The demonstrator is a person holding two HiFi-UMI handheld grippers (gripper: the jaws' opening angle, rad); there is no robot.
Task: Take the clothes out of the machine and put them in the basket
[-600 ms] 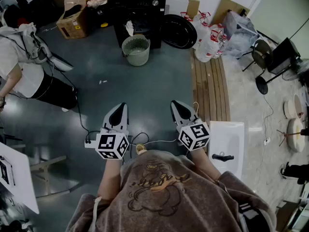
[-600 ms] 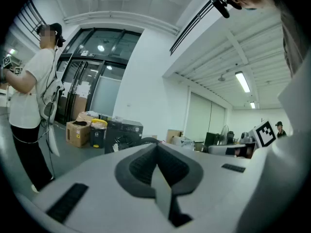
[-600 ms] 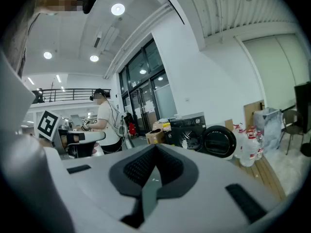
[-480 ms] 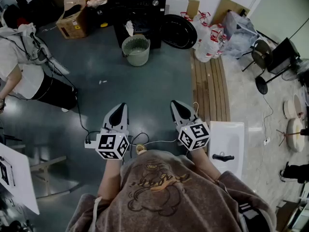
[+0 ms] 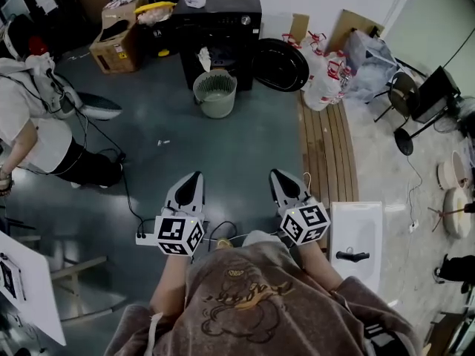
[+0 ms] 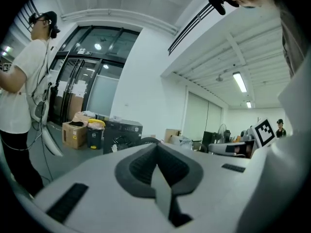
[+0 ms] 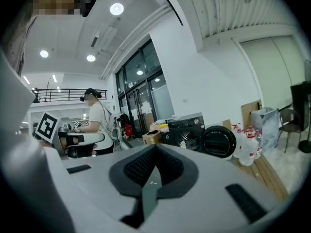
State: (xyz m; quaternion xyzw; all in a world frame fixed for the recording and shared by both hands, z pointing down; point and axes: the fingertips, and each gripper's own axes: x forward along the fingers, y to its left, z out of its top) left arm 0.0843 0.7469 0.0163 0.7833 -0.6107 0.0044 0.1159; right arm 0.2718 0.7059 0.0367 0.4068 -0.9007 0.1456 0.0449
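The black washing machine stands at the far side of the floor, its round door swung open to the right. A white cloth hangs out of its opening. Just in front of it sits the grey-green basket. My left gripper and right gripper are held side by side far short of the machine, both shut and empty. In the left gripper view the shut left gripper points toward the machine. In the right gripper view the right gripper also points toward the machine.
A person in a white top stands at the left, with cables trailing on the floor. A cardboard box sits left of the machine. White bags, wooden planks and a white basin are on the right.
The head view has shifted forward a little, so machine and basket sit lower in the picture. The person at the left has moved a leg. Both grippers stay shut, side by side.
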